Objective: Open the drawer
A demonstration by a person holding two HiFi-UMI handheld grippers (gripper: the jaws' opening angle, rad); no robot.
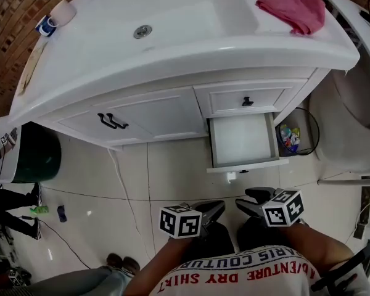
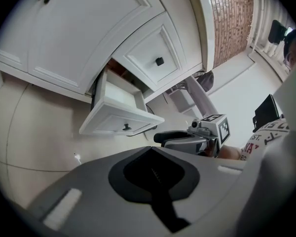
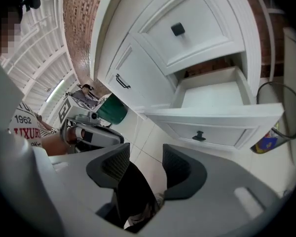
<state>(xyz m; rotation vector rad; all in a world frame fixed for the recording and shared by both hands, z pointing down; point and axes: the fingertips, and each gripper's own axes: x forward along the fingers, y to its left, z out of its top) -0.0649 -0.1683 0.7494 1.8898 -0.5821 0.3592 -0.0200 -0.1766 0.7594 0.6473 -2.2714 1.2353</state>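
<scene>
Head view: drawer (image 1: 242,140) open, long axis running from cabinet (image 1: 151,113) toward person (image 1: 246,273).

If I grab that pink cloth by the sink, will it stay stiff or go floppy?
Probably floppy: the pink cloth lies crumpled in soft folds. It likely feels light, since it looks like thin fabric. It shouldn't roll on the white counter, since it rests limp.
</scene>
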